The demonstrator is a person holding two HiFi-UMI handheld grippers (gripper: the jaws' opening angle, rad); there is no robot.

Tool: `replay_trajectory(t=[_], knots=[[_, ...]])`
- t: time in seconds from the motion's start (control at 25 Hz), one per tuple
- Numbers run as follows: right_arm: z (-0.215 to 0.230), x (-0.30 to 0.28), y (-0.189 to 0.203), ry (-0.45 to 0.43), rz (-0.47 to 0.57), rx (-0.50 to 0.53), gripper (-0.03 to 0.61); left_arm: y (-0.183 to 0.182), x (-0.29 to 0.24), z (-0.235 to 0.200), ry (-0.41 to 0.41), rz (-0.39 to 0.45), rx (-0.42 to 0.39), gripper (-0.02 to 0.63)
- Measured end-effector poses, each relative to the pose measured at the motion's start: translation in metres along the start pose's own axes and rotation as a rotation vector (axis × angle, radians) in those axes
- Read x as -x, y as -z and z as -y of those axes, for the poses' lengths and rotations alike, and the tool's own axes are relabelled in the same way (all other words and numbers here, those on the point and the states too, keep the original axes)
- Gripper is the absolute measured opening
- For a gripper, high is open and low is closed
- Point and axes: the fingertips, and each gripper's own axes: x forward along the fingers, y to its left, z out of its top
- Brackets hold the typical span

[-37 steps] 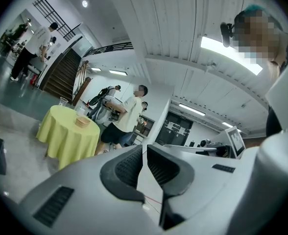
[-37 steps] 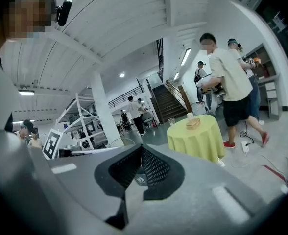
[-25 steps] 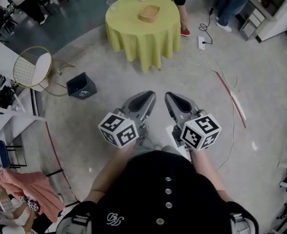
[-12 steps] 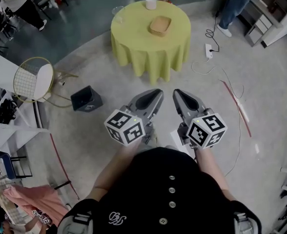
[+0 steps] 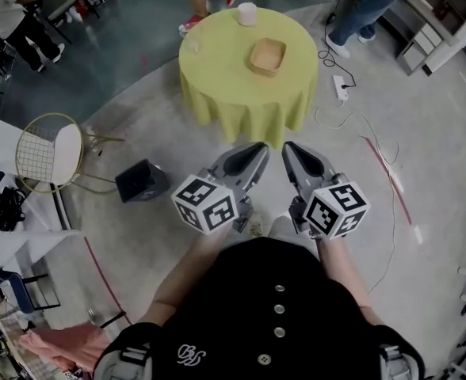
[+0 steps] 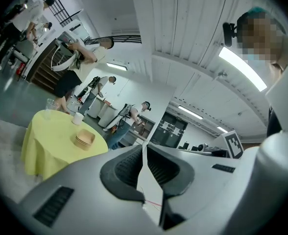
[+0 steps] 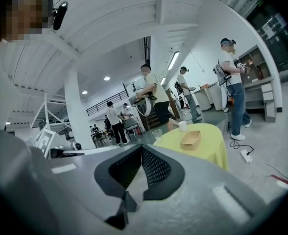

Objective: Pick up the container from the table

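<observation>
A shallow tan container lies on a round table with a yellow-green cloth, some way ahead on the floor. A white cup and a clear glass stand on the same table. My left gripper and right gripper are held side by side in front of my body, both shut and empty, well short of the table. The left gripper view shows the container at the left beyond the shut left gripper. In the right gripper view the container lies right of the right gripper.
A black bin and a round yellow-rimmed netted frame are on the floor at the left. A power strip, cables and a red-and-white rod lie at the right. People stand behind the table; shelving lines the left edge.
The table and container have drawn nearer and lower in the head view as I walk toward them. Both grippers stay shut and side by side.
</observation>
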Motion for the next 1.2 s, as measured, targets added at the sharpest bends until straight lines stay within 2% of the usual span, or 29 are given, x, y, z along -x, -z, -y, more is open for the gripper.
replay_trajectory(t=[0.28, 0.56, 1.2], knots=[[0.015, -0.017, -0.006, 0.025, 0.001, -0.022, 0.005, -0.002, -0.011, -0.018, -0.001, -0.013, 0.043, 0.037], [0.032, -0.045, -0.015, 0.008, 0.009, -0.026, 0.005, -0.01, -0.027, -0.048, -0.031, -0.01, 0.062, 0.037], [0.115, -0.133, -0.06, -0.024, -0.023, -0.052, 0.005, -0.05, -0.111, -0.125, -0.087, 0.0, 0.091, 0.037]])
